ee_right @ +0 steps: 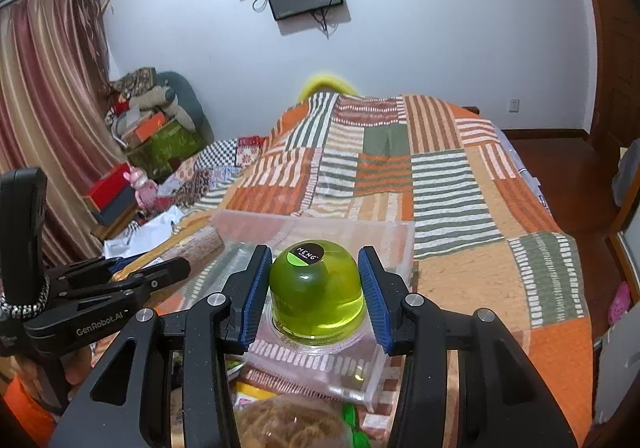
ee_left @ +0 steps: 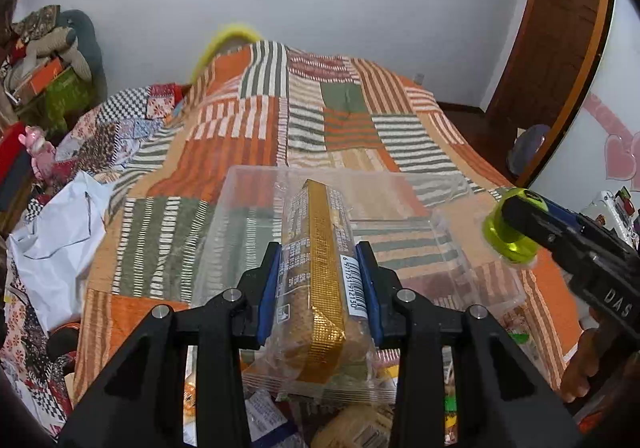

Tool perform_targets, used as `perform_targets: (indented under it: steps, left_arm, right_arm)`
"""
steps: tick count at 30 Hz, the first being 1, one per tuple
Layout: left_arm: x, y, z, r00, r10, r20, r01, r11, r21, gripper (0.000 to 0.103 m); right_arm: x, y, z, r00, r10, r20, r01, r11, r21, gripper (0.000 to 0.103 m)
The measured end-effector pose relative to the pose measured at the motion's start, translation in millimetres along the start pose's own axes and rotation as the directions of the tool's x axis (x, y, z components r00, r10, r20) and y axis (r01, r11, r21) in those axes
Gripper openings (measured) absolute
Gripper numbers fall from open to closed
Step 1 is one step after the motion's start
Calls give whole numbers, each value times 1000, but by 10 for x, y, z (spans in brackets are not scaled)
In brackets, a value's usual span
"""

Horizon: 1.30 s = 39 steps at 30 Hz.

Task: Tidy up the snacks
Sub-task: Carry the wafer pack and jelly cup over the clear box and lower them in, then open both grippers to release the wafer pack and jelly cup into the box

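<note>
My left gripper (ee_left: 322,260) is shut on a clear bread packet with a gold stripe (ee_left: 320,272) and holds it above a clear plastic box (ee_left: 248,203) on the bed. My right gripper (ee_right: 316,268) is shut on a green jelly cup (ee_right: 316,288), held over the same clear box (ee_right: 396,244). The right gripper also shows in the left wrist view (ee_left: 516,228), at the box's right side with the green cup (ee_left: 504,236). The left gripper shows at the left of the right wrist view (ee_right: 172,268).
A patchwork orange, green and white striped quilt (ee_left: 340,119) covers the bed. More snack packets (ee_left: 352,428) lie at the near edge below the grippers. White bags (ee_left: 56,224) and clutter lie at the left. A wooden door (ee_left: 556,31) stands at the right.
</note>
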<state>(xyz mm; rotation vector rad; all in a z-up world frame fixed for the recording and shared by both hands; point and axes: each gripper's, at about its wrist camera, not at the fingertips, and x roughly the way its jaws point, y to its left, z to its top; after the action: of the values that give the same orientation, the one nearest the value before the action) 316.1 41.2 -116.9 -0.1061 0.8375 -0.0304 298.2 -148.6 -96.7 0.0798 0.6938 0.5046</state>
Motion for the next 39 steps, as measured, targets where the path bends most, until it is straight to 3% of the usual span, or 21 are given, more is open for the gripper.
perform_targets:
  steps: [19, 26, 30, 34, 39]
  left_arm:
    - [535, -144, 49, 994, 4, -112, 1, 999, 44, 36]
    - [514, -215, 57, 996, 38, -85, -30, 995, 95, 36]
    - [458, -229, 56, 996, 28, -79, -20, 995, 102, 37]
    - [381, -208, 34, 997, 25, -75, -17, 994, 107, 37]
    - [232, -157, -15, 997, 19, -69, -12, 995, 101, 37]
  right_arm:
    - [576, 2, -140, 983, -56, -174, 40, 995, -90, 42]
    - [577, 6, -131, 982, -63, -181, 47, 995, -87, 42]
    - [544, -12, -104, 983, -81, -164, 67, 994, -90, 42]
    - [484, -36, -98, 984, -78, -158, 66, 995, -76, 50]
    - [341, -36, -103, 986, -74, -148, 64, 995, -72, 50]
